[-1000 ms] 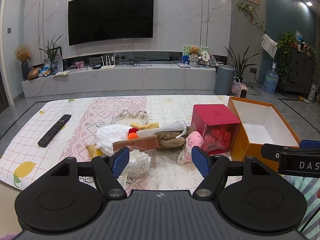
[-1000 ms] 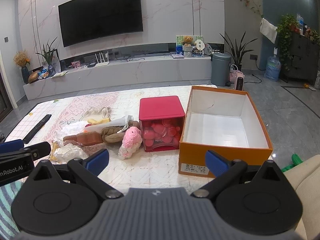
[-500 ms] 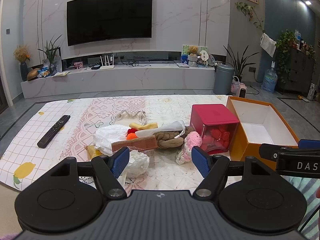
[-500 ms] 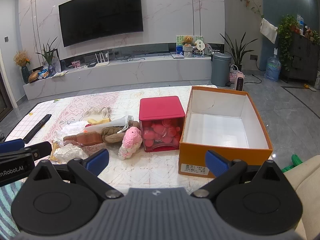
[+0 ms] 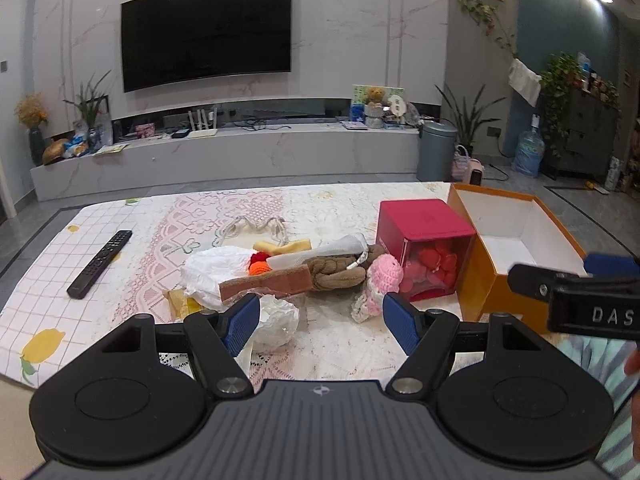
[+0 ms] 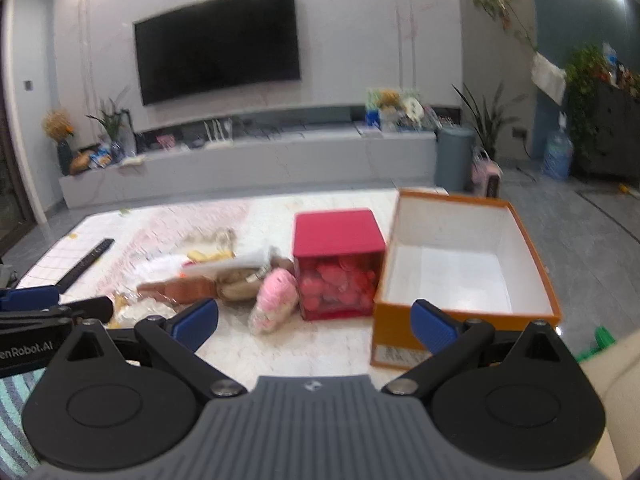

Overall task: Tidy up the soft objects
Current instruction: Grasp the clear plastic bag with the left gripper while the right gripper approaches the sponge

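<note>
A heap of soft things lies mid-table: a pink crocheted toy (image 5: 382, 280) (image 6: 276, 296), a brown knotted plush (image 5: 336, 274), a reddish-brown cloth strip (image 5: 272, 282), orange and red yarn balls (image 5: 258, 266), white bags (image 5: 212, 266) and crumpled white plastic (image 5: 278, 318). An open orange box (image 5: 516, 236) (image 6: 460, 312) with a bare white inside stands at the right. My left gripper (image 5: 320, 316) hovers short of the heap, its jaws closing slightly with nothing between them. My right gripper (image 6: 316, 320) is open and holds nothing, in front of the box's near left corner.
A red cube box (image 5: 424, 240) (image 6: 336, 240) with a clear front, full of red pieces, stands between the heap and the orange box. A black remote (image 5: 100, 263) lies at the left on the patterned tablecloth (image 5: 80, 312). A cream sofa edge (image 6: 612, 380) is near right.
The right wrist view has swung slightly, so the scene sits a little lower and further right, and it is blurred. Nothing on the table has moved.
</note>
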Action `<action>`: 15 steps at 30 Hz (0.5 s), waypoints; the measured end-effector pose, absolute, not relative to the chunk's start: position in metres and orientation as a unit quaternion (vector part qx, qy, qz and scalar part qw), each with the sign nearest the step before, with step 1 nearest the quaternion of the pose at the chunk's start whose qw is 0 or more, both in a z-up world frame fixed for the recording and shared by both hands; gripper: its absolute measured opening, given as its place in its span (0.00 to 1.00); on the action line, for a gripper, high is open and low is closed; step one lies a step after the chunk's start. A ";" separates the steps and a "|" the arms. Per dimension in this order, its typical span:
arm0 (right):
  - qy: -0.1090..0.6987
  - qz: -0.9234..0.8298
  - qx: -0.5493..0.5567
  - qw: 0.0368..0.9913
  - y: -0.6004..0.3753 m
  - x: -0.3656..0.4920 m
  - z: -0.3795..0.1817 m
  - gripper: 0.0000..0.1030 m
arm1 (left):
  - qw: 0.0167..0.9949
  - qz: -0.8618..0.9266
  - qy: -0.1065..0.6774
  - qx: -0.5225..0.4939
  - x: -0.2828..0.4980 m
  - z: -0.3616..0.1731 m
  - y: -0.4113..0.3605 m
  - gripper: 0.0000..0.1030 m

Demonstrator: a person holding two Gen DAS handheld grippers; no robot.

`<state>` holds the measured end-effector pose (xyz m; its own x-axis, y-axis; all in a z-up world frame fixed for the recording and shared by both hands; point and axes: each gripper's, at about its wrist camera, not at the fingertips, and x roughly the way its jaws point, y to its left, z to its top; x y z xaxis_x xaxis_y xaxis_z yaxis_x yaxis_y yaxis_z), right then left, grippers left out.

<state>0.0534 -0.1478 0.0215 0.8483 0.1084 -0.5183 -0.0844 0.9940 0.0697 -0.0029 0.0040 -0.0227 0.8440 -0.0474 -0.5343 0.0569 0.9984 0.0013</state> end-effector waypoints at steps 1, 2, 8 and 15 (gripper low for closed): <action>0.266 0.054 0.018 0.962 -0.146 0.054 0.020 0.97 | 0.959 -0.030 0.281 0.008 -0.002 -0.025 0.007 0.77; 0.266 0.058 0.013 0.962 -0.143 0.055 0.019 0.97 | 0.958 -0.032 0.285 0.004 -0.002 -0.027 0.011 0.77; 0.285 0.096 -0.017 0.954 -0.125 0.071 0.002 0.86 | 0.953 -0.026 0.300 -0.013 0.006 -0.042 0.032 0.76; 0.323 0.128 -0.031 0.937 -0.103 0.100 -0.029 0.69 | 0.949 -0.006 0.315 -0.024 0.022 -0.056 0.051 0.84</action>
